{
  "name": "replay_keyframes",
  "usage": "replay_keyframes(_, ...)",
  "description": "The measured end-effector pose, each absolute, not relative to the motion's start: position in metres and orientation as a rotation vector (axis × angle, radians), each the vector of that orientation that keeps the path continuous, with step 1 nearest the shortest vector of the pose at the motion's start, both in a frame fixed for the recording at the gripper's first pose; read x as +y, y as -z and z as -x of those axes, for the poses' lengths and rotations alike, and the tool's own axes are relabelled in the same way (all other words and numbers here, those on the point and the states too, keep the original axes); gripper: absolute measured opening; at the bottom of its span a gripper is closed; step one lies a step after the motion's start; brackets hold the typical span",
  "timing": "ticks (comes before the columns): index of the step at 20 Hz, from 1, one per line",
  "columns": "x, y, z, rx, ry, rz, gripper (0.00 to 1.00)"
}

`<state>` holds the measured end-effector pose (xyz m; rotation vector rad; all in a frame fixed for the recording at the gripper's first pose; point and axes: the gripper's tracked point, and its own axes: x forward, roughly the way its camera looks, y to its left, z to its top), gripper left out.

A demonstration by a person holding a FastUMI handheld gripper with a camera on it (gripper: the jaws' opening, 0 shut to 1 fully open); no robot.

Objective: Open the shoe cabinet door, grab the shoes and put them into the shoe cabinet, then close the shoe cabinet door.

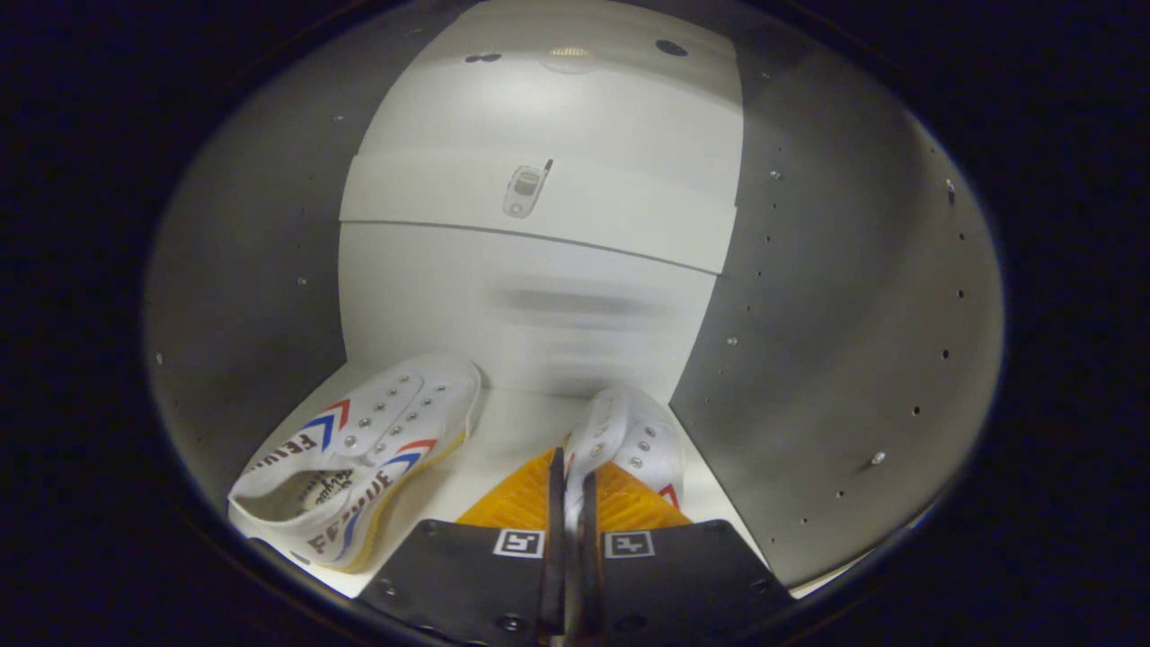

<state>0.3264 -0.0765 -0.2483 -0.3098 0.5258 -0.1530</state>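
I am looking into the white shoe cabinet. One white canvas shoe with red and blue chevrons lies on the cabinet floor, to the left of my fingers and leaning on its side. A second white shoe is just ahead of my fingers, its toe near the back wall. My gripper is shut on that shoe's upper edge, with a strip of white fabric pinched between the two fingers. The heel end of the held shoe is hidden behind the fingers.
Grey side walls with rows of peg holes close in on the left and right. A white shelf edge crosses the back above the shoes, with a small metal fitting on it. A narrow strip of floor lies between the two shoes.
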Motion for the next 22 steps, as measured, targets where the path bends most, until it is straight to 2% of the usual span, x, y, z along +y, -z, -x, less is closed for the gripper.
replay_keyframes(2, -0.075, 0.251, -0.325, 0.526, 0.141, 0.325, 0.21)
replay_keyframes(3, -0.075, 0.249, -0.322, 0.520, 0.142, 0.331, 0.30)
replay_keyframes(6, -0.075, 0.244, -0.315, 0.507, 0.146, 0.349, 0.35)
replay_keyframes(15, -0.044, 0.183, -0.263, 0.378, 0.087, 0.308, 0.33)
replay_keyframes(22, -0.031, 0.117, -0.184, 0.284, 0.052, 0.226, 0.33)
